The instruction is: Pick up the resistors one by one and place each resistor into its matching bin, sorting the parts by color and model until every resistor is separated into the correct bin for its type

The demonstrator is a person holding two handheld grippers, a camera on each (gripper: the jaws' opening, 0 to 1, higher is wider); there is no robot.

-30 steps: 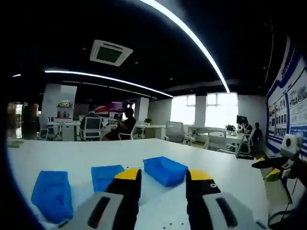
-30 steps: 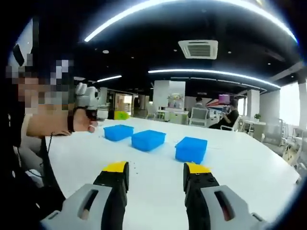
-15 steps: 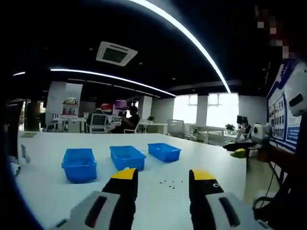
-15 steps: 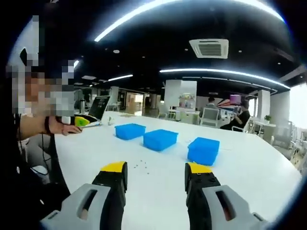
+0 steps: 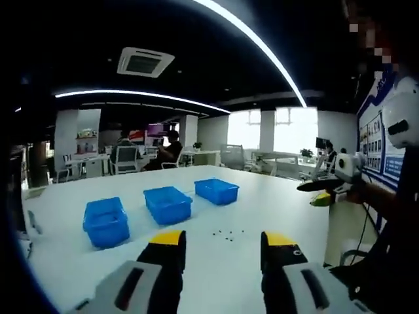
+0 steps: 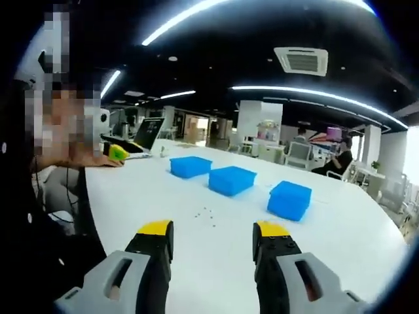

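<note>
Clearly, nothing is held at this moment: the left gripper [image 5: 219,241] is seen with its yellow-tipped jaws spread and bare, and the right gripper [image 6: 213,231] is likewise spread over bare tabletop. The resistors [image 5: 226,233] are seen as a loose scatter of tiny dark specks on the white table [image 5: 275,203], ahead of both grippers and on the near side of the bins; in the right gripper view the same scatter [image 6: 206,214] lies just beyond the jaw tips. Their colours and markings are too small to be made out, so their types cannot be told from here. Three blue bins are set in a row behind them: the left bin [image 5: 106,220], the middle bin [image 5: 167,203] and the far bin [image 5: 216,190], each an open rectangular tray of what looks like moulded plastic with a plain rim. The table surface is smooth and matt white, so the parts are likely to skid if nudged. Each resistor is judged to be very light, small and stiff in the body, perhaps with thin leads that bend easily; it is best pinched across the body with the very tips of the jaws and pressed gently.
</note>
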